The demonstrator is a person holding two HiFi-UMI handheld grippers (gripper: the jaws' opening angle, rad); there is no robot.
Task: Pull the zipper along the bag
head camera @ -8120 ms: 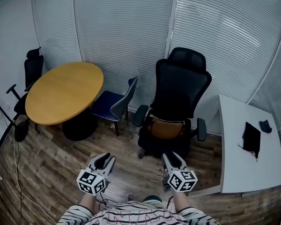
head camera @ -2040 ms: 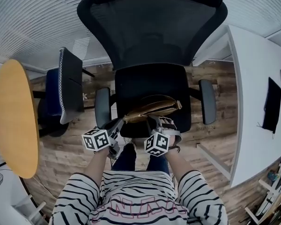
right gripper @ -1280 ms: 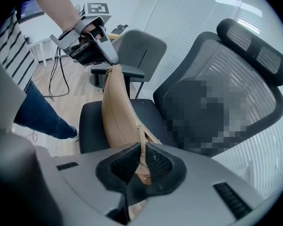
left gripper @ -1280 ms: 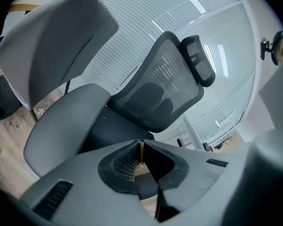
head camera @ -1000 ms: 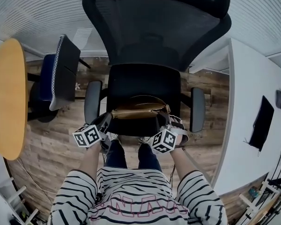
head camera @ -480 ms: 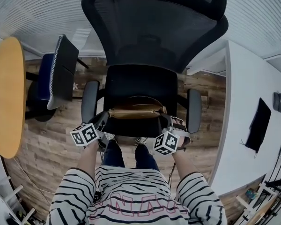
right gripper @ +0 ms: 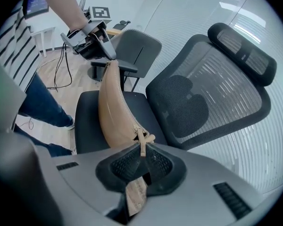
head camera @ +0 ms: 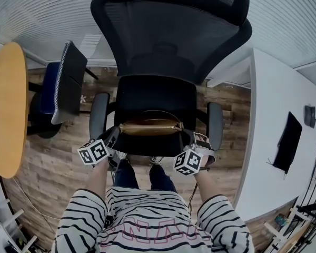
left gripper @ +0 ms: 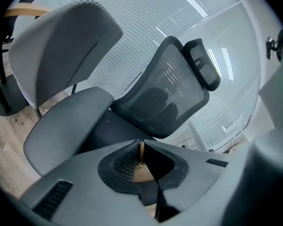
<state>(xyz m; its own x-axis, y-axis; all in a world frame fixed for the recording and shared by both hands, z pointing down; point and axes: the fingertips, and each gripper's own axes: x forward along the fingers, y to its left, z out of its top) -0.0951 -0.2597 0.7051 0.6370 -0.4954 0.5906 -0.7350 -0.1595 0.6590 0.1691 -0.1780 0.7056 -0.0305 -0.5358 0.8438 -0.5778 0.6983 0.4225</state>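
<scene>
Right gripper pinches the zipper pull; left gripper clamps the far end of the bag. The pull is best drawn straight toward the left gripper, with the bag taut between them.

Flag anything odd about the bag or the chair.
Nothing stands out: the tan bag stretches over the office chair seat, its ends gripped by the left claw and right claw; no tear or spill shows.

A black-and-white striped shirt, perhaps pink-lettered, tops blue jeans.
</scene>
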